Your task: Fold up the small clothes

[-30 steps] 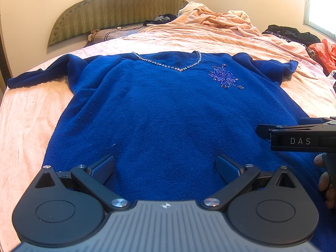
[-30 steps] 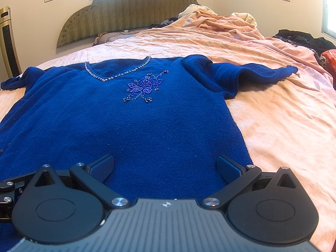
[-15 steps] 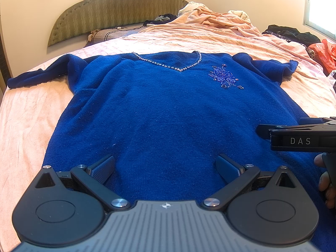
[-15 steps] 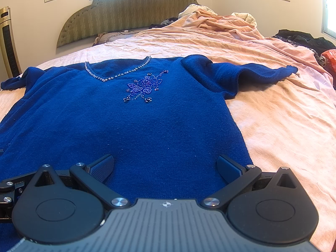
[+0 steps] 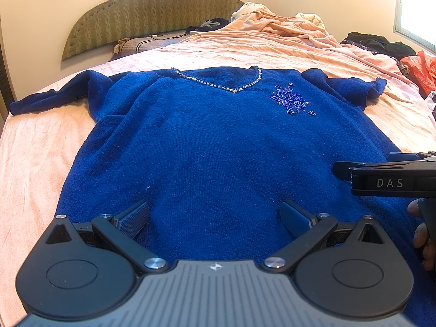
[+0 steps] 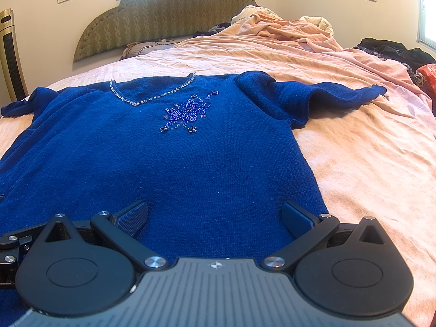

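Sweater: blue sweater (image 5: 218, 147) lay flat, front up, on bed (image 5: 35, 147).
Left tongs (image 5: 215, 218): wide, empty, above hem.
Right tongs (image 6: 215, 218): wide, empty, above hem.

Sweater (image 5: 218, 147) flat on the bed (image 5: 35, 147) — heaped bedding (image 5: 286, 24) behind, headboard (image 5: 152, 8) beyond.

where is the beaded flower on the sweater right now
The beaded flower sits on the chest of the blue sweater, just below and right of the rhinestone V-neckline in both wrist views, nearer the right sleeve spread on the pink sheet.
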`<act>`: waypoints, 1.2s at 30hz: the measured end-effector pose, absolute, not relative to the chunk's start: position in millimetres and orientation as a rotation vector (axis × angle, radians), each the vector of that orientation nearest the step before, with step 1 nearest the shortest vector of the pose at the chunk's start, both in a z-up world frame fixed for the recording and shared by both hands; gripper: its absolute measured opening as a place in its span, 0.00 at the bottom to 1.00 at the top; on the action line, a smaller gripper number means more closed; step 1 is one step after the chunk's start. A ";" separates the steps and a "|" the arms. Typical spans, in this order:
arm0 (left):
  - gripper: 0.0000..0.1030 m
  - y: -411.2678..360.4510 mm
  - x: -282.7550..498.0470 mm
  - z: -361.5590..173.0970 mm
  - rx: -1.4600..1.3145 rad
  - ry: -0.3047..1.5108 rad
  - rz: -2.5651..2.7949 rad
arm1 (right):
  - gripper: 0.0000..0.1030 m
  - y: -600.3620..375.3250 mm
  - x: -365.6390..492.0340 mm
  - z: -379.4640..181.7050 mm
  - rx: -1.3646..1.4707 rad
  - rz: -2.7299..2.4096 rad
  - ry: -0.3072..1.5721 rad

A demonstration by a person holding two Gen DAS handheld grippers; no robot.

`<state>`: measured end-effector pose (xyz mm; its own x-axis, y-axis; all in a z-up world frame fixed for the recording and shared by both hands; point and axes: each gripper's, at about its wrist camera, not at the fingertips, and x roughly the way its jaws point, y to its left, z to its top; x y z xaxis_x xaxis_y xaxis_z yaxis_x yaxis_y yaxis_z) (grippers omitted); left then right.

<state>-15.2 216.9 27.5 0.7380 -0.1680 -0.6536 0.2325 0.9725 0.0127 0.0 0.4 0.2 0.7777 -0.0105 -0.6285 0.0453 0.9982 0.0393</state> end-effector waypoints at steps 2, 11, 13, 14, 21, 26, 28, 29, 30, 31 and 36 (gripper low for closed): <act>1.00 216.9 -15.1 27.5 0.095 0.707 -0.220 | 1.00 0.4 0.0 0.2 0.053 -0.030 0.679; 1.00 216.7 -15.1 27.6 0.096 0.708 -0.220 | 0.99 -1.0 -3.1 0.4 0.040 -0.030 0.674; 1.00 216.9 -15.2 27.3 0.096 0.708 -0.220 | 1.00 -4.2 -5.7 3.7 0.060 -0.011 0.667; 1.00 217.0 -15.2 27.1 0.095 0.707 -0.220 | 1.00 -8.9 -6.2 5.5 0.078 0.008 0.665; 1.00 216.7 -13.4 27.6 0.094 0.707 -0.220 | 1.00 -89.3 -15.0 35.2 0.309 0.120 0.490; 1.00 214.6 -14.7 28.3 0.094 0.707 -0.218 | 0.97 -192.3 26.6 51.4 0.465 0.023 0.435; 1.00 213.3 -15.0 28.2 0.093 0.706 -0.218 | 0.92 -235.9 55.1 53.4 0.498 -0.064 0.430; 1.00 214.7 -15.6 28.2 0.092 0.706 -0.218 | 0.86 -255.5 68.4 53.0 0.525 -0.101 0.426; 1.00 214.7 -15.2 28.3 0.091 0.706 -0.217 | 0.84 -274.7 82.5 51.9 0.552 -0.133 0.427; 1.00 214.9 -15.0 28.3 0.091 0.706 -0.217 | 0.83 -294.0 99.8 49.4 0.565 -0.163 0.442; 1.00 214.8 -14.9 28.5 0.091 0.706 -0.217 | 0.69 -354.5 174.2 29.1 0.553 -0.291 0.502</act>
<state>-14.9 214.8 28.5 0.7395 -0.1667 -0.6521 0.2282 0.9736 0.0100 174.2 -354.5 29.1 0.8403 -0.1296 -0.5264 0.3927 0.8148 0.4264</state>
